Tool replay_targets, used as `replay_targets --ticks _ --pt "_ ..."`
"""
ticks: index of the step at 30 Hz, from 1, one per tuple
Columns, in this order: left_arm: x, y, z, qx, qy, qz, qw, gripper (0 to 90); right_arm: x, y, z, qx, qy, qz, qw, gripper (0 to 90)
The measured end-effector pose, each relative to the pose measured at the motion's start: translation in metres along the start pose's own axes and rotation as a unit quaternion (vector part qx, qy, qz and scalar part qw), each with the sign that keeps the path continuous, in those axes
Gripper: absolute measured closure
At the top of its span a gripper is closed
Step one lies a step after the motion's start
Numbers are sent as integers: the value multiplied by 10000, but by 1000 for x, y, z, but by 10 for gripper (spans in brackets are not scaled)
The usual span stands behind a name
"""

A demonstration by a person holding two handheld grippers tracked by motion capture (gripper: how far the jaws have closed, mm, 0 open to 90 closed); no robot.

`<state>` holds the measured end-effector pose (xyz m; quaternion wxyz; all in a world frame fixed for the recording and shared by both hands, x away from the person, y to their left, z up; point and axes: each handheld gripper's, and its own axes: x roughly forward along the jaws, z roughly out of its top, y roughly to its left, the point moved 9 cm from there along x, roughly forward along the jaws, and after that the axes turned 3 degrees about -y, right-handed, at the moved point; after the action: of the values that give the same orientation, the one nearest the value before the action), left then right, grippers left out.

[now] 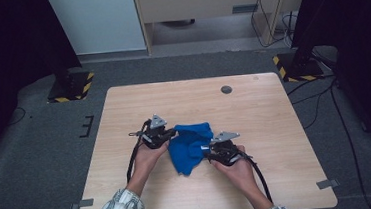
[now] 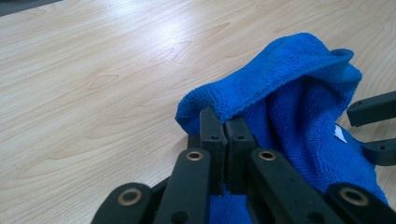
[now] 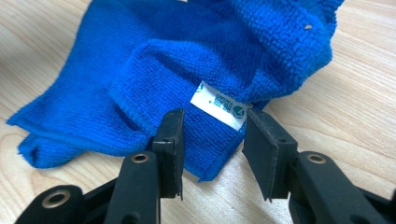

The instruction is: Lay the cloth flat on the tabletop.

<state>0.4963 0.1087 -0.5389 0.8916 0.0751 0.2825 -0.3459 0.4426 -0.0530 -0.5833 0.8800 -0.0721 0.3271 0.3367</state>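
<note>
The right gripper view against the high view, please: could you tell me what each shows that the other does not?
Right gripper view alone: the white label sewn to the blue cloth, readable as a printed tag, between the right gripper's open jaws.

High view alone: the left gripper at the cloth's left edge, both hands, the dark round spot in the tabletop.

Both: the crumpled blue cloth on the wooden table.

Blue cloth (image 3: 187,60), white label (image 3: 220,105), black tongs (image 2: 225,128), pale wood table (image 1: 253,104)
</note>
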Motion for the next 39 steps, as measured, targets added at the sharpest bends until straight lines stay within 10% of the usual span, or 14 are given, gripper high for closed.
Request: replay_targets --ticks 10,16,23,39 --pt "0 0 0 -2 -16 -5 10000 885 6 6 -7 -82 115 -25 9999 516" --pt "-2 0 1 -19 -41 -6 10000 885 4 2 -9 -228 136 2 9996 823" --pt "-4 1 3 -79 -98 -4 9999 885 1 -7 -10 -134 89 -46 9999 884" --pt "-23 15 21 -132 -306 143 9993 884 -47 -58 14 -6 -312 -343 9989 885"
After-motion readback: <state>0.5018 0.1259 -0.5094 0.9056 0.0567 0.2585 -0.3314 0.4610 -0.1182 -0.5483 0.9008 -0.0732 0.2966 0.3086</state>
